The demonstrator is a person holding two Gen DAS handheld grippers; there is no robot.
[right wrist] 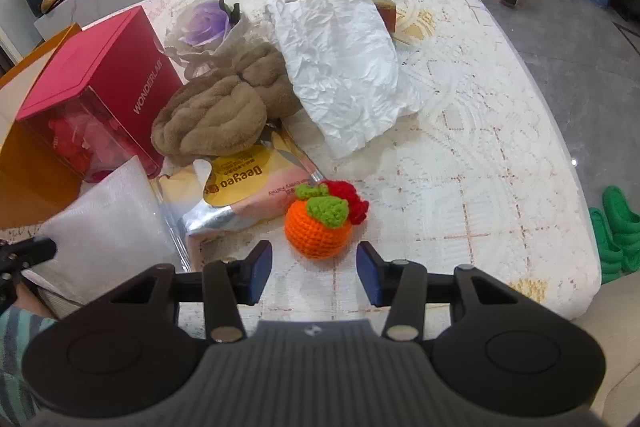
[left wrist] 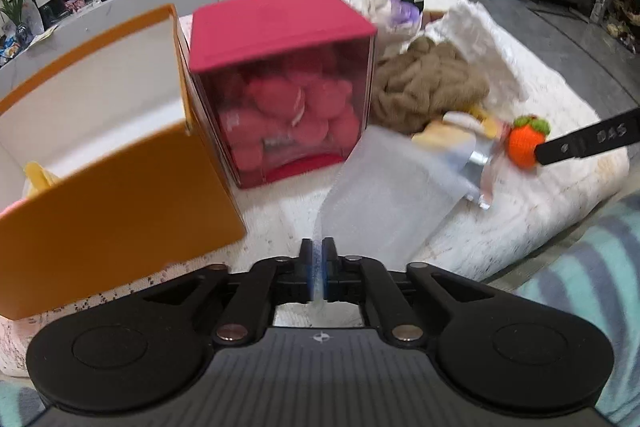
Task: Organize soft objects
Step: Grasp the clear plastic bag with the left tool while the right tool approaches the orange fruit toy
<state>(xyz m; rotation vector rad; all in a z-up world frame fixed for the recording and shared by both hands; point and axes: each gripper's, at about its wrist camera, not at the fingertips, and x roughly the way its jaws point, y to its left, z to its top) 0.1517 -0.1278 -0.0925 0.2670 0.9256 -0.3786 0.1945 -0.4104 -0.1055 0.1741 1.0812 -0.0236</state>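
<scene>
Left claw [left wrist: 317, 259] is pinched tight on the edge of a thin foam sheet [left wrist: 384, 187], which trails over the table [right wrist: 480, 155] just beside the red box [left wrist: 280, 83] & the open orange box [left wrist: 120, 163]. Right claw [right wrist: 314, 267] is half wide w/ nothing in it, pads either side of the knit orange [right wrist: 320, 227] but not touching. Brown towel [right wrist: 216, 119] & white paper [right wrist: 340, 63] wait behind. Sheet is floppy, so it could slip out or drag the snack bag [right wrist: 248, 195]. Orange is round; a push may roll it away.
</scene>
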